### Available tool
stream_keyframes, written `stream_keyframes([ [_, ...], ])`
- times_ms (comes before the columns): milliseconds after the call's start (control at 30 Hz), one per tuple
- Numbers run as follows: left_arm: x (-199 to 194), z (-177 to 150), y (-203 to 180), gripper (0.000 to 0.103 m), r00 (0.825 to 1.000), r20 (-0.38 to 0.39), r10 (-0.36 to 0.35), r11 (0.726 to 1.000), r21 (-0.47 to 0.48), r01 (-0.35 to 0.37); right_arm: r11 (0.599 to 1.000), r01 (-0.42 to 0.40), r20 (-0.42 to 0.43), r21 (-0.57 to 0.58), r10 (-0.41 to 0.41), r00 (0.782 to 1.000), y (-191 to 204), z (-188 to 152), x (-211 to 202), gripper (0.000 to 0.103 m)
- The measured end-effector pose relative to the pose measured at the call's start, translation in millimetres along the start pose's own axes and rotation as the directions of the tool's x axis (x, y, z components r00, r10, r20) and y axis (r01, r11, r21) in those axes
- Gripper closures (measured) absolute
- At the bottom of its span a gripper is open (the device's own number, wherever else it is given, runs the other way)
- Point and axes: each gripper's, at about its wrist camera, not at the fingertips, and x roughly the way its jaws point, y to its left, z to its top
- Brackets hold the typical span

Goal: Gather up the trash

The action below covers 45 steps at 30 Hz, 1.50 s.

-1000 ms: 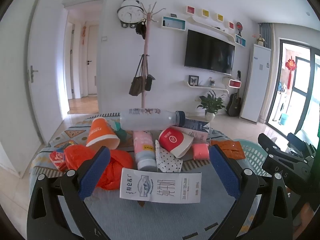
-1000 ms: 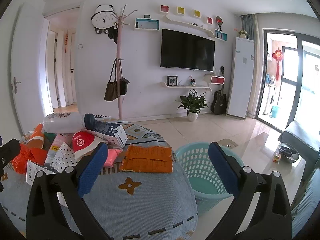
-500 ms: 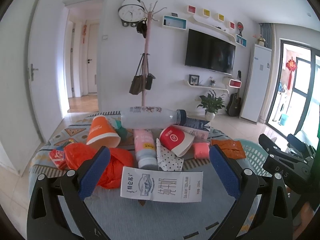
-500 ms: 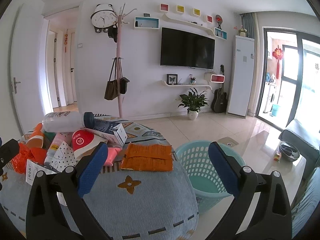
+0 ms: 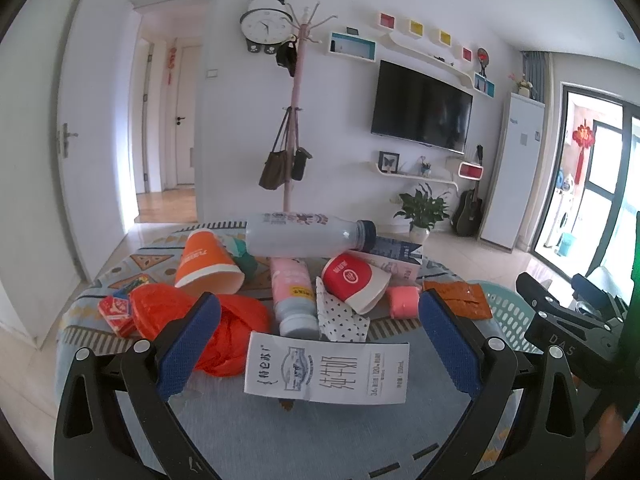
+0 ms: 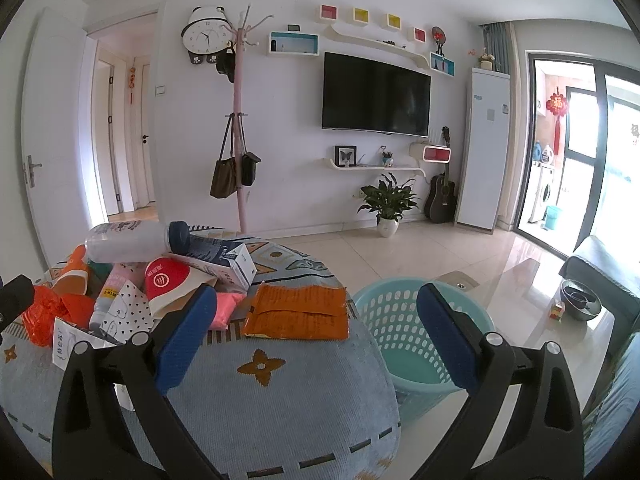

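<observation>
A pile of trash lies on a blue patterned cloth [image 5: 280, 432]. In the left wrist view a white milk carton [image 5: 326, 367] lies nearest, between the fingers of my open, empty left gripper [image 5: 320, 344]. Behind it are an orange plastic bag [image 5: 224, 332], an orange paper cup [image 5: 206, 264], a pink bottle [image 5: 292, 296], a red cup [image 5: 354, 280] and a clear bottle [image 5: 308, 236] on top. My right gripper [image 6: 316, 334] is open and empty, above the cloth near an orange packet [image 6: 298, 312]. A turquoise basket [image 6: 416, 344] stands on the floor to the right.
A blue and white box [image 6: 224, 260], a pink roll [image 6: 224, 308] and a dotted paper wrapper [image 5: 340, 316] also lie in the pile. A small red packet [image 5: 116, 310] sits at the left edge. A glass table [image 6: 560, 320] with a bowl stands beyond the basket.
Both grippers have shifted only slightly; the left view has dipped a little toward the milk carton. Nothing was taken hold of or moved.
</observation>
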Motion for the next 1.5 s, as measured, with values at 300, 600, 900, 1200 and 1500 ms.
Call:
stream_keyframes([
  [300, -6.2, -5.3, 6.4, 0.007, 1.000, -0.005, -0.020, 0.999, -0.036, 0.020, 1.000, -0.010, -0.004, -0.003, 0.010, 1.000, 4.7, -0.6, 1.7, 0.009],
  [600, -11.0, 3.9, 32.6, 0.007, 1.000, 0.009, 0.014, 0.998, -0.064, -0.013, 0.999, -0.046, -0.006, -0.023, 0.045, 0.999, 16.1, 1.6, 1.3, 0.020],
  [900, -20.8, 13.5, 94.2, 0.007, 0.988, 0.004, 0.152, 0.981, -0.124, -0.150, 0.992, -0.112, 0.013, -0.061, 0.113, 0.994, 36.5, 7.3, -0.5, 0.026],
  [1200, 38.7, 11.7, 138.7, 0.008, 0.966, -0.256, 0.033, 0.978, -0.189, -0.083, 0.992, -0.107, -0.040, -0.064, 0.105, 0.994, 25.6, 18.7, 29.8, 0.042],
  [1500, 100.3, -12.7, 142.8, 0.026, 0.895, -0.444, -0.027, 0.963, -0.251, -0.096, 0.969, -0.242, -0.216, -0.041, 0.228, 0.949, 25.4, 23.2, 80.8, 0.045],
])
